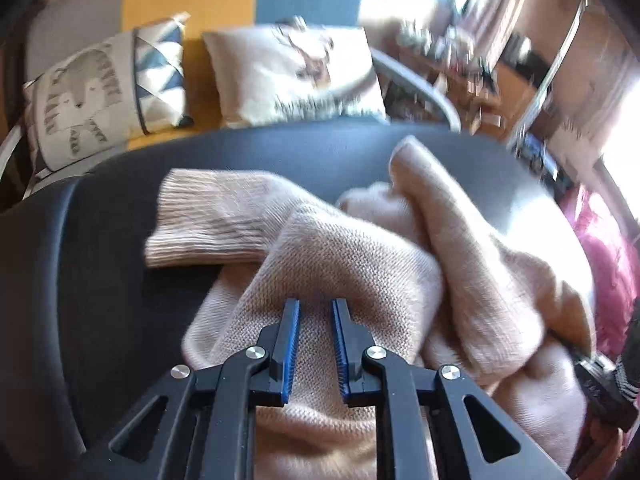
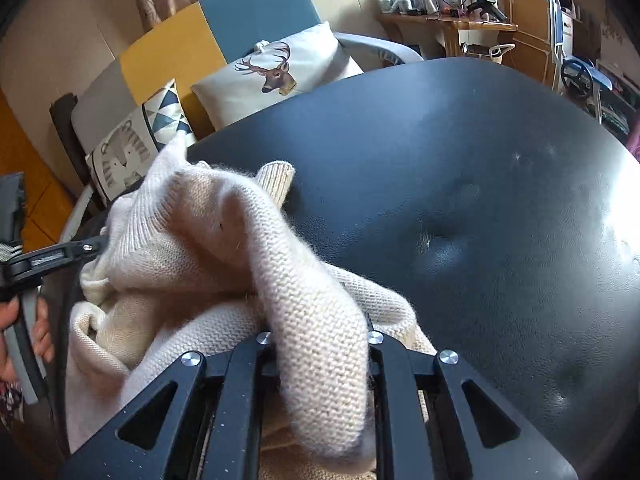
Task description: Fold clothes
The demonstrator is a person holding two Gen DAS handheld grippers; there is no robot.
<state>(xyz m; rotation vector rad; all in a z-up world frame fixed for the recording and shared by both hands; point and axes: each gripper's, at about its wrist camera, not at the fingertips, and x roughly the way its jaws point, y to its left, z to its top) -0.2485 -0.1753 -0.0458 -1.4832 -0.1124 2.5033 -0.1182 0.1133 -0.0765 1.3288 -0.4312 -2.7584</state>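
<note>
A cream-pink knitted sweater [image 1: 340,256] lies bunched on a dark table [image 1: 100,280]; a ribbed cuff [image 1: 196,220] sticks out to the left. My left gripper [image 1: 315,320] hovers over the knit with its blue-padded fingers a little apart and nothing between them. In the right wrist view the sweater [image 2: 200,240] is heaped at the left of the table [image 2: 480,200]. My right gripper [image 2: 320,344] is shut on a thick fold of the sweater that drapes over its fingers and hides them. The left gripper [image 2: 92,246] shows at the left edge, touching the sweater.
A sofa with a tiger cushion [image 1: 80,96] and a deer cushion [image 1: 296,72] stands behind the table. A wooden desk with clutter [image 2: 448,12] is at the back right. A pink cloth [image 1: 604,264] lies at the right. The table's right half [image 2: 520,240] is bare.
</note>
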